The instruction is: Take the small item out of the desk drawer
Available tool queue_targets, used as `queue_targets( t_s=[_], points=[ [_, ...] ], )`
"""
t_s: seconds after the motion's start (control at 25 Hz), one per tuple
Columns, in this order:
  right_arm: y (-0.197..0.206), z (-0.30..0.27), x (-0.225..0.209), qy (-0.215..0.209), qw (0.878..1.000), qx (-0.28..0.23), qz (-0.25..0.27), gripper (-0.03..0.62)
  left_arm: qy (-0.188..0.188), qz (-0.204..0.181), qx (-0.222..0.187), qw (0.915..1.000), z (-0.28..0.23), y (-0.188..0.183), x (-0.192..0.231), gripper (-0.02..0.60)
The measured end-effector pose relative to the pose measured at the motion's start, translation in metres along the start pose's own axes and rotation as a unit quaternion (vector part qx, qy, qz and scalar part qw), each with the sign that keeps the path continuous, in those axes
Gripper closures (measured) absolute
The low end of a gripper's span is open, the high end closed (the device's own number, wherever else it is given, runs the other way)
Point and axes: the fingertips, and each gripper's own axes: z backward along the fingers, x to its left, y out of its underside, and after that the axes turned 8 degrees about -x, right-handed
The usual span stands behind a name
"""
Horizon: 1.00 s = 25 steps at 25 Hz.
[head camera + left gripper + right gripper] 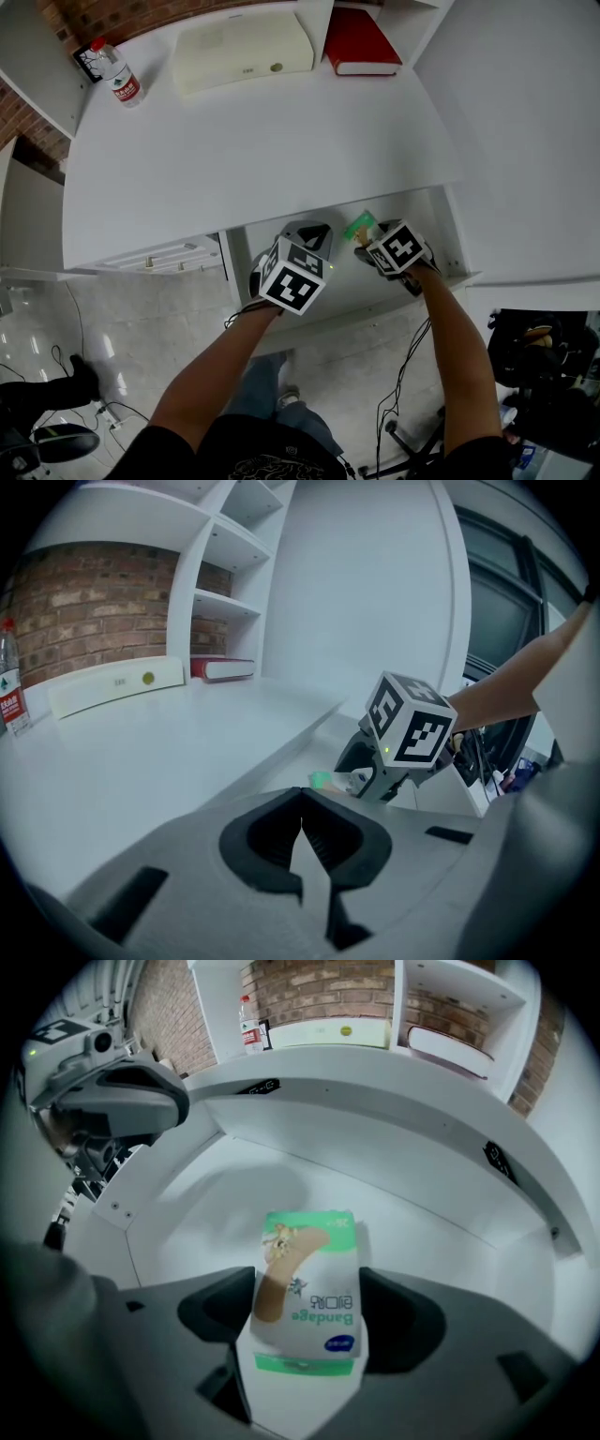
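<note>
Small white-and-green cardboard bandage box (305,1288): clamped by its two long sides between the grey jaws of right gripper (367,246), inside the open white desk drawer (211,1199), printed face turned up. Cannot tell whether resting on the drawer floor or raised off it.

Right gripper: pointing steeply down into the drawer, jaws set wide, pads against the box.

Left gripper (302,844): jaws brought together, nothing between them. Poised over the drawer's left part, just beside the right one.

On white desk top (262,141), well apart from the drawer: clear plastic water bottle with red cap (118,75), cream rectangular case (244,52), red hardback book (361,42).
</note>
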Motion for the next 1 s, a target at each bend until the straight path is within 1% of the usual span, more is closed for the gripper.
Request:
queue_targets(
  t_s=[0.32,0.68,1.0],
  points=[
    [-0.002,0.037,-0.004,0.015,1.000,-0.009,0.008,0.246,0.007,-0.013,-0.006,0.9999,0.007,-0.023,-0.019,0.578],
    [-0.006,0.087,-0.015,0.043,0.999,-0.025,0.001,0.246,0.005,-0.025,-0.026,0.9993,0.019,-0.070,-0.027,0.578],
    [-0.023,0.127,-0.017,0.063,0.997,-0.052,-0.008,0.246,0.007,-0.039,-0.045,0.9982,0.030,-0.113,-0.026,0.577]
  ],
)
